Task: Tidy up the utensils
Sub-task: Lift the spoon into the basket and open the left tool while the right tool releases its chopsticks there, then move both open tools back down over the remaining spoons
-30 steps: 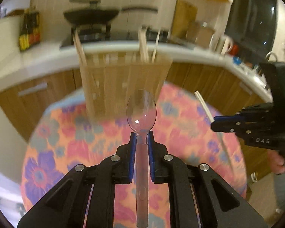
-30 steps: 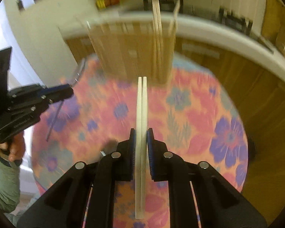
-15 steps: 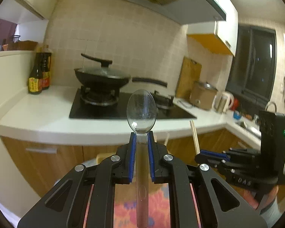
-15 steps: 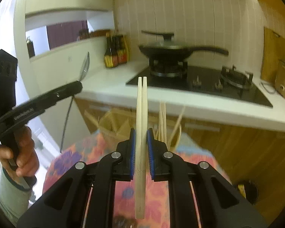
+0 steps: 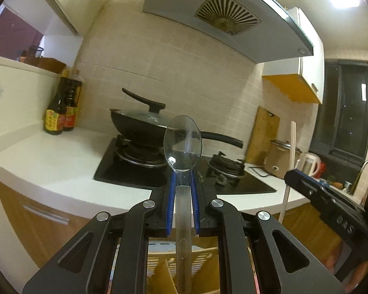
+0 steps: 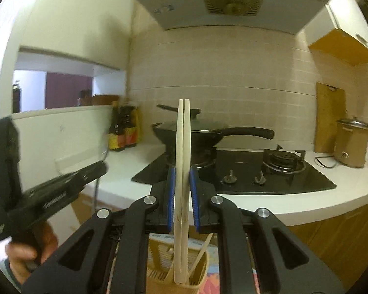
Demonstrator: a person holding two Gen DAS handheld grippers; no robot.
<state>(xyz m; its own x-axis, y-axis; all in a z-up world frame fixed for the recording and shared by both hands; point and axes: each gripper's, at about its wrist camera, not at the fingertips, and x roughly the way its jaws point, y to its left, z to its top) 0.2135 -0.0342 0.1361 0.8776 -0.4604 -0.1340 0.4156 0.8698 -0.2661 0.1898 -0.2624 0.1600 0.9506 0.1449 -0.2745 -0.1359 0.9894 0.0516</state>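
My left gripper (image 5: 183, 178) is shut on the handle of a clear plastic spoon (image 5: 183, 144), bowl up and facing me. Under it, between the arms, shows the top of a slatted wooden utensil holder (image 5: 164, 267). My right gripper (image 6: 182, 174) is shut on a pair of pale chopsticks (image 6: 183, 134) that stand upright; their lower ends hang over the wooden holder (image 6: 198, 269), where other chopsticks lean. The right gripper (image 5: 288, 176) with its chopsticks (image 5: 292, 144) shows at the right of the left wrist view. A hand carries the left gripper (image 6: 103, 167) at the left of the right wrist view.
Behind runs a white kitchen counter (image 5: 49, 164) with a black gas hob (image 6: 269, 178), a lidded black wok (image 5: 139, 122), two sauce bottles (image 5: 61, 112), a cutting board (image 6: 330, 120) and a cooker pot (image 6: 350, 144). A range hood (image 6: 233, 2) hangs above. Floral tablecloth (image 6: 214, 281) shows below.
Both grippers have risen and tipped up from the floral table toward level. The holder has dropped to the bottom of each view, and the counter and hob now fill the frames.
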